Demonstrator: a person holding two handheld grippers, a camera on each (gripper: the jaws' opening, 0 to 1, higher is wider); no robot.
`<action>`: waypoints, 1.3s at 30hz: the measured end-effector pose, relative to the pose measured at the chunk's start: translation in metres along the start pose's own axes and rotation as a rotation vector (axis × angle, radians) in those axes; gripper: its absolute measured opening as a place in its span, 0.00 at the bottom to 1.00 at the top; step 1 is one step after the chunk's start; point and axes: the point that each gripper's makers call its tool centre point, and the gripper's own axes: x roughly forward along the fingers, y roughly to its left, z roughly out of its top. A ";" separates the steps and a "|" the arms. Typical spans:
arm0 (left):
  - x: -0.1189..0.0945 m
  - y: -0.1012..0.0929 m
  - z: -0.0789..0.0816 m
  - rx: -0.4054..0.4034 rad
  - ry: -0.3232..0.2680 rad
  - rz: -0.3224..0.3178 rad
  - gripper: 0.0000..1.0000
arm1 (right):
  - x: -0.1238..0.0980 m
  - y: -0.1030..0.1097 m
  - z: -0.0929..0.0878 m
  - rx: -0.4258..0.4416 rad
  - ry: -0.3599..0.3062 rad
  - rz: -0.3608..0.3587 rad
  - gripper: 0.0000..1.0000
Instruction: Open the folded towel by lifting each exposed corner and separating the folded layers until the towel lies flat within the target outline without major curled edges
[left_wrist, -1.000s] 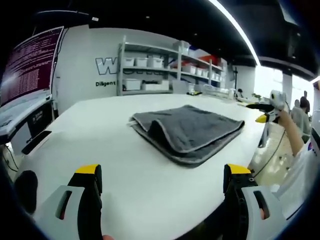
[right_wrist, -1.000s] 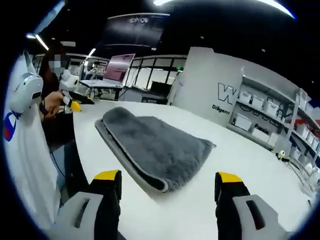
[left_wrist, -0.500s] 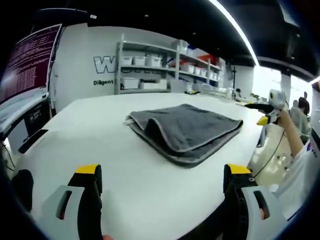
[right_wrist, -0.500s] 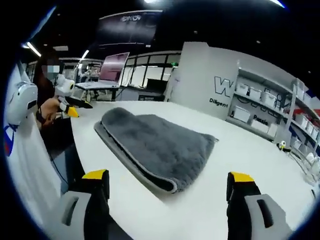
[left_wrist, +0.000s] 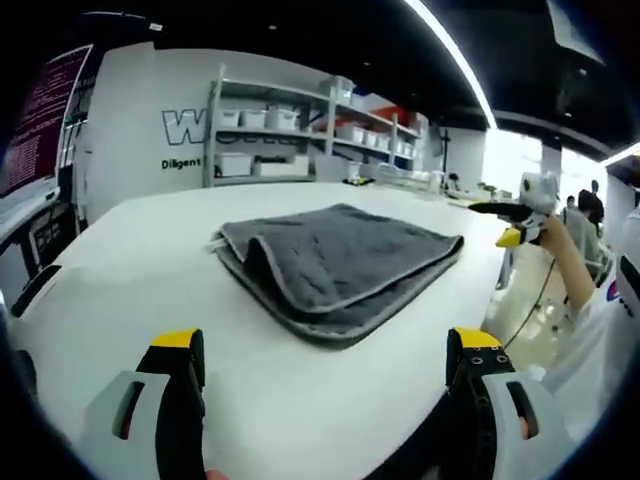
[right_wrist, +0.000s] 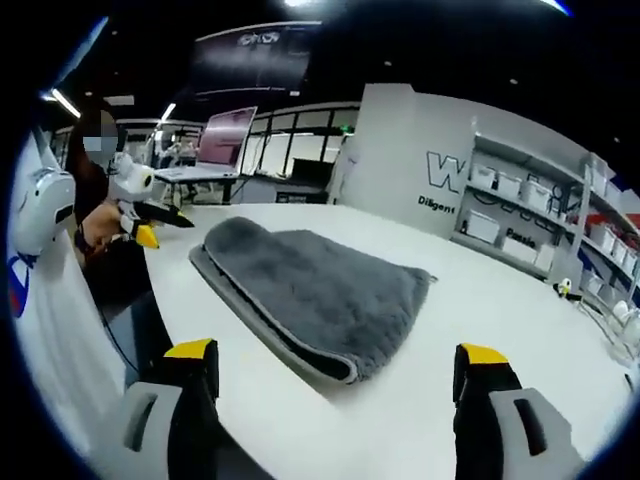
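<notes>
Left gripper (left_wrist: 327, 352): my jaws stand wide apart, holding nothing, low over the near edge of the table (left_wrist: 130, 270).
Right gripper (right_wrist: 338, 365): my jaws are spread just as wide and empty, short of the towel.
Towel (left_wrist: 335, 262): grey, folded in layers, lying on the white table ahead of both my grippers; one folded edge faces my left gripper, a rounded fold faces my right.
Shelving (left_wrist: 280, 135): racks of white bins against the far wall, beyond the table.
Person (right_wrist: 95, 215): beside the table, holding a yellow-tipped gripper.
</notes>
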 end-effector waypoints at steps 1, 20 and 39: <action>0.003 -0.002 0.000 0.000 0.002 -0.010 0.96 | 0.000 0.000 -0.001 0.000 0.000 -0.001 0.99; 0.034 -0.023 -0.002 0.018 0.002 -0.117 0.77 | -0.007 0.004 -0.010 0.015 0.014 -0.003 0.99; 0.040 -0.001 0.036 -0.110 -0.164 -0.100 0.20 | -0.003 0.017 -0.004 -0.009 0.017 0.030 0.96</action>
